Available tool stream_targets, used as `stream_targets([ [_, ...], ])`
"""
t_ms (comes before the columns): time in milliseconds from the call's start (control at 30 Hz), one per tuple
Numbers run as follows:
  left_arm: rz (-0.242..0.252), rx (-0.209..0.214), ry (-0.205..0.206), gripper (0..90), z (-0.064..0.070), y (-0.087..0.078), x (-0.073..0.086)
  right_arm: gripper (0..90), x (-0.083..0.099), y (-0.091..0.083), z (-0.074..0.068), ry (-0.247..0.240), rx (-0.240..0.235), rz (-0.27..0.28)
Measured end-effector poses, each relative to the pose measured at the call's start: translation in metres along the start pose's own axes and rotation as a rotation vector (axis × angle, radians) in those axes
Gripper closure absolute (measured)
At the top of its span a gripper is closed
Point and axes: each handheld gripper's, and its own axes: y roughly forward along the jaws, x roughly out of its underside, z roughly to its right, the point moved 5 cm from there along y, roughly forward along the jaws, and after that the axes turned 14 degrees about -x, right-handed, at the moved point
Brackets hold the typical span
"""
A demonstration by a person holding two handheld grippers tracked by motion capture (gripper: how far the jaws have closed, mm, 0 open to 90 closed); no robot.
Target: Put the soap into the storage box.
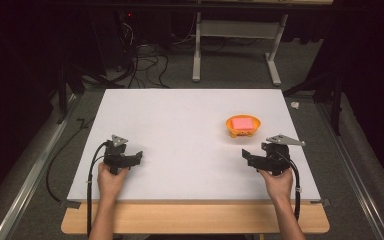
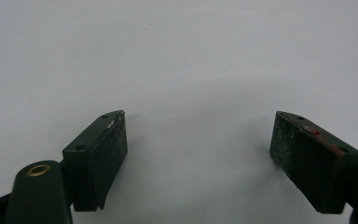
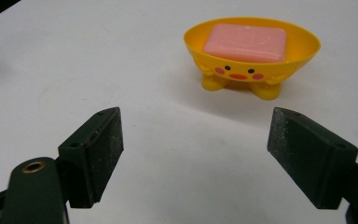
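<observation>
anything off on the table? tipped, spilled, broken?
Nothing stands out. The yellow dish stands upright on its feet on the white table, with the pink soap bar lying flat inside it. The left gripper and right gripper are both open and hold nothing.

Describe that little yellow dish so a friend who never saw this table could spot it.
Look at the white table, on its far right part, just beyond the right gripper. There stands a small yellow dish on stubby feet, with a cartoon face and a pink soap bar lying inside.
</observation>
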Motion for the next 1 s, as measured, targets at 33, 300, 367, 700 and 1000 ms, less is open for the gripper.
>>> stream_targets([
  [33, 0.000, 0.000, 0.000, 19.2, 0.000, 0.000, 0.000, 19.0, 0.001, 0.000, -0.001, 0.004, -0.002, -0.002],
  [300, 0.000, 0.000, 0.000, 19.2, 0.000, 0.000, 0.000, 19.2, 0.008, 0.006, -0.004, 0.004, -0.018, -0.018],
  [367, -0.001, 0.000, 0.001, 19.2, 0.000, 0.000, 0.000, 19.3, 0.010, 0.008, -0.005, 0.004, -0.025, -0.021],
  [700, 0.000, -0.001, 0.001, 19.2, 0.000, 0.000, 0.000, 19.8, 0.018, 0.018, -0.006, 0.009, -0.039, -0.041],
  [1000, 0.000, -0.001, 0.001, 19.2, 0.000, 0.000, 0.000, 20.8, 0.023, 0.028, -0.005, 0.007, -0.047, -0.062],
])
